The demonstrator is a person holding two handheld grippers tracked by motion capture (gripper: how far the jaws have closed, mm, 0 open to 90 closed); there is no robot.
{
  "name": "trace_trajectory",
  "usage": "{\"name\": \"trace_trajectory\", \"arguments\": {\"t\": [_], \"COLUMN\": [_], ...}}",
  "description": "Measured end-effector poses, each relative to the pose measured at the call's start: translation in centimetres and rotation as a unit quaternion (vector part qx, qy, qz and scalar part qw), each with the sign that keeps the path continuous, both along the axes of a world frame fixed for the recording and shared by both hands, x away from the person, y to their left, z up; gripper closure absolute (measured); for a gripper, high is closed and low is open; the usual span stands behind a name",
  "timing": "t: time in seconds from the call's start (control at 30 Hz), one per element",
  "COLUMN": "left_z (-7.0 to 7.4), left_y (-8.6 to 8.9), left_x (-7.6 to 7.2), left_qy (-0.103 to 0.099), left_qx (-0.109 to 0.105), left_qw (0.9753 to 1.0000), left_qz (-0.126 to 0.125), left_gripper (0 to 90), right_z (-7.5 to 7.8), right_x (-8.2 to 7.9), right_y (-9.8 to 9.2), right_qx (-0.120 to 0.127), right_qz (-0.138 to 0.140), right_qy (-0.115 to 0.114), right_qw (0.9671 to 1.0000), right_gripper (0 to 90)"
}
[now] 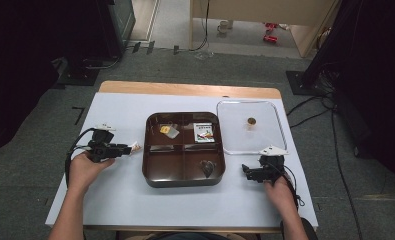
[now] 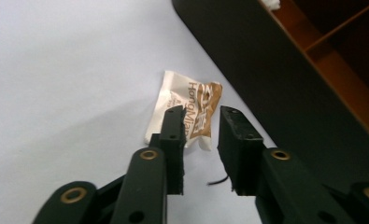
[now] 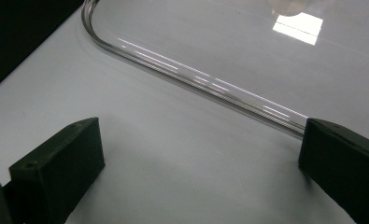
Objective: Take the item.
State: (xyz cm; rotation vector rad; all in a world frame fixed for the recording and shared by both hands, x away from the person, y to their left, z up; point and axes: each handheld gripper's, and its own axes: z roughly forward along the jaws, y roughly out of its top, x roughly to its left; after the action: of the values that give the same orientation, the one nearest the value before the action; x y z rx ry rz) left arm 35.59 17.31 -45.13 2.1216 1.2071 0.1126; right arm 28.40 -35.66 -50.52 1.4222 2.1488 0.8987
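White desk (image 1: pixel 125 190) surface with a pale wooden edge along the far side. Dark brown glossy tray (image 1: pixel 152 172), its inner dividers lighter orange-brown in the left gripper view. Sachet (image 2: pixel 188 112): white with a brown panel and brown lettering. Clear, colourless lid (image 1: pixel 230 145) bearing a small gold-coloured disc (image 1: pixel 251 120). Left gripper (image 2: pixel 202 116): matte black fingers (image 2: pixel 173 135) with brass-coloured rivets. Right gripper (image 3: pixel 201 140): black fingers (image 3: pixel 60 163). Floor (image 1: pixel 185 67): grey-green carpet.

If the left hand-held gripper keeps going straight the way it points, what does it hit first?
Probably the small white-and-brown paper sachet lying just ahead of the left hand-held gripper; the dark brown divided tray lies beyond.
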Motion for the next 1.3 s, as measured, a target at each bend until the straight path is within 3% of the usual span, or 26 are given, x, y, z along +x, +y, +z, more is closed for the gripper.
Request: {"name": "trace_trajectory", "arguments": {"t": [0.33, 0.67, 1.3], "left_z": [0.2, 0.3, -0.4], "left_y": [0.7, 1.8, 4.3], "left_x": [-0.3, -0.5, -0.9], "left_qy": [-0.028, -0.045, -0.077], "left_qx": [0.020, 0.014, 0.028], "left_qw": [0.9990, 0.9979, 0.9945], "left_qz": [0.028, 0.044, 0.065], "left_gripper": [55.8, 51.5, 46.7], "right_z": [0.0, 0.0, 0.0], "right_x": [0.0, 0.0, 0.0], "right_y": [0.0, 0.0, 0.0], "right_qx": [0.000, 0.000, 0.000], "right_qz": [0.000, 0.000, 0.000], "right_qy": [0.000, 0.000, 0.000], "right_qw": [1.0000, 1.0000, 1.0000], "right_gripper": [0.0, 0.0, 0.0]}}
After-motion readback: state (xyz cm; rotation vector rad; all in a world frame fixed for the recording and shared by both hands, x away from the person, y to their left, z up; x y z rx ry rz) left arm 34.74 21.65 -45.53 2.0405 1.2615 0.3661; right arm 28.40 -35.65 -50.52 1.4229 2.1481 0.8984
